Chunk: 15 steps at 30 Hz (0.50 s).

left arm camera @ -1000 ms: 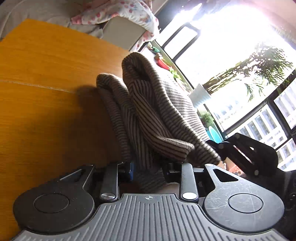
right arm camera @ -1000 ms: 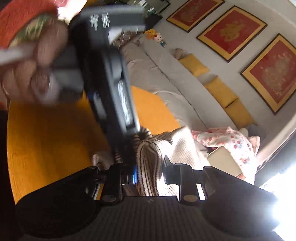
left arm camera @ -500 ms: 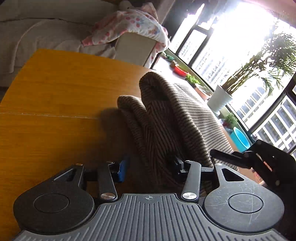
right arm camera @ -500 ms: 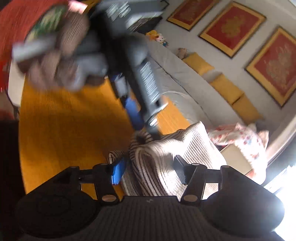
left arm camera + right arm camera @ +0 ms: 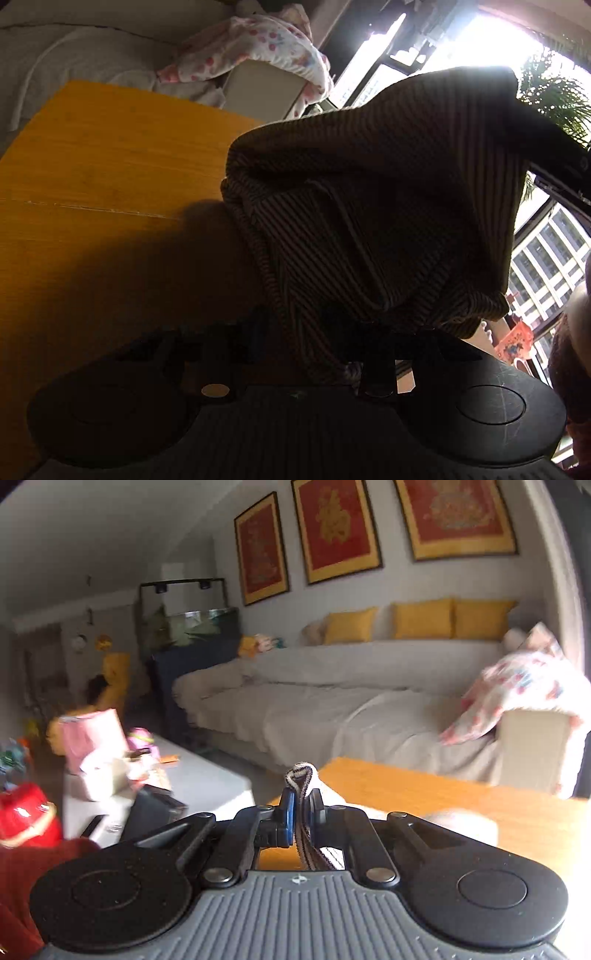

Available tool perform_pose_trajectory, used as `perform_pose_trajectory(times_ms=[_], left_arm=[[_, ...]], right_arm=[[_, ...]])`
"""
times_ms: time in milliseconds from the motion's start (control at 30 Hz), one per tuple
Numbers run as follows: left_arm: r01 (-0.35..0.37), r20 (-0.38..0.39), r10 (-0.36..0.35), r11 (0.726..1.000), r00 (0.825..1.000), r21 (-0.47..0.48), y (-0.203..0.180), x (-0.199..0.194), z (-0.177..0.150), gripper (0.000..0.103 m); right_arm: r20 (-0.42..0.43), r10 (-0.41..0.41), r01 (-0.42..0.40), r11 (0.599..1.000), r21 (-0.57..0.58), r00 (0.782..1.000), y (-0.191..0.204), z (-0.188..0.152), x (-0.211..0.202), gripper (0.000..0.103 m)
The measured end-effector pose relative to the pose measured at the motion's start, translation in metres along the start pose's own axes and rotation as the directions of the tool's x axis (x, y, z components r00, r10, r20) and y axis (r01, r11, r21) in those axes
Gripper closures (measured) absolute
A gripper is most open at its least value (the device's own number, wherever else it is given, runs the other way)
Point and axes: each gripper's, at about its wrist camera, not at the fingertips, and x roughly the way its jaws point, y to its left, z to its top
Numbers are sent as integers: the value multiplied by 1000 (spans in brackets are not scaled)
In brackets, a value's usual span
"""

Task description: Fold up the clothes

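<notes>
A brown striped knit garment [image 5: 369,221] hangs lifted above the orange wooden table [image 5: 92,166]. Its top corner is held up by the other gripper at the upper right of the left wrist view. My left gripper [image 5: 295,339] is in deep shadow under the cloth; its jaws look apart, with fabric draped between them. My right gripper [image 5: 302,812] is shut on a folded edge of the striped garment [image 5: 301,775], held above the table [image 5: 443,794].
A grey-covered sofa [image 5: 332,701] with yellow cushions stands beyond the table, a floral blanket [image 5: 517,686] on its arm. A white coffee table [image 5: 177,775] with clutter is at the left. Bright windows [image 5: 461,44] lie beyond the table's far edge.
My right gripper has shut on the garment's edge and lifted it high above the table. The cloth now hangs spread in front of my left gripper, which stays low.
</notes>
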Motion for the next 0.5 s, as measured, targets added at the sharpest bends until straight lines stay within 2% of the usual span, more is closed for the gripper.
perform_pose_trajectory(times_ms=[100, 200, 267, 333, 433, 500], left_arm=[[13, 11, -13, 1000, 1000, -15, 7, -7, -4, 63], [19, 21, -18, 999, 1000, -35, 19, -21, -6, 62], [0, 45, 3, 998, 999, -59, 28, -34, -4, 60], [-13, 76, 19, 997, 997, -81, 36, -47, -1, 60], [61, 156, -50, 996, 986, -62, 26, -64, 16, 60], [127, 178, -120, 991, 977, -31, 9, -60, 28, 56]], right_arm=[[-87, 43, -39, 998, 41, 995, -7, -16, 24, 95], [-144, 46, -30, 994, 106, 988, -20, -35, 29, 95], [-185, 17, -10, 999, 38, 983, -9, -56, 27, 94], [-215, -25, 7, 996, -85, 976, 9, -75, 25, 92], [-208, -103, 38, 955, -296, 973, 38, -90, 24, 90], [-198, -143, 63, 929, -364, 970, 49, -93, 25, 86]])
